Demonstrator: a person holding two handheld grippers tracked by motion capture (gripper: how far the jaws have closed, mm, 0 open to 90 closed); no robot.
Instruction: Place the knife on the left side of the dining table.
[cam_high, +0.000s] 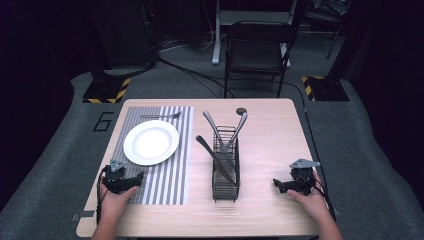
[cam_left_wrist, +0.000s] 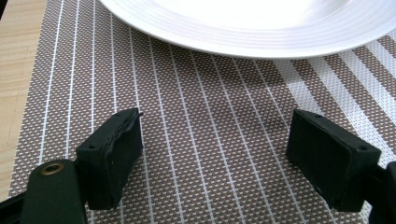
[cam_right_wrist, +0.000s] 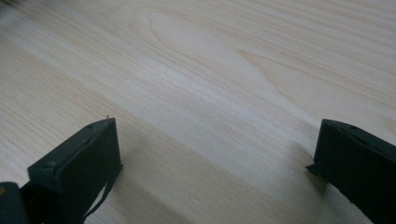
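Note:
A white plate (cam_high: 151, 142) lies on a striped grey placemat (cam_high: 170, 175) on the left half of the wooden table (cam_high: 270, 140). A fork (cam_high: 161, 116) lies on the mat beyond the plate. A black wire caddy (cam_high: 226, 165) stands mid-table with a knife (cam_high: 215, 159) and two long-handled utensils (cam_high: 226, 127) leaning out of it. My left gripper (cam_high: 131, 181) rests open on the mat just in front of the plate (cam_left_wrist: 252, 23), pads (cam_left_wrist: 114, 154) wide apart over the mat (cam_left_wrist: 205, 140). My right gripper (cam_high: 281, 185) sits open on bare wood (cam_right_wrist: 210, 93) at the right front.
A small dark round object (cam_high: 241, 110) lies near the table's far edge. Beyond the table stand a black chair (cam_high: 257, 50) and stand bases with yellow-black hazard tape (cam_high: 106, 92). Grey carpet surrounds the table.

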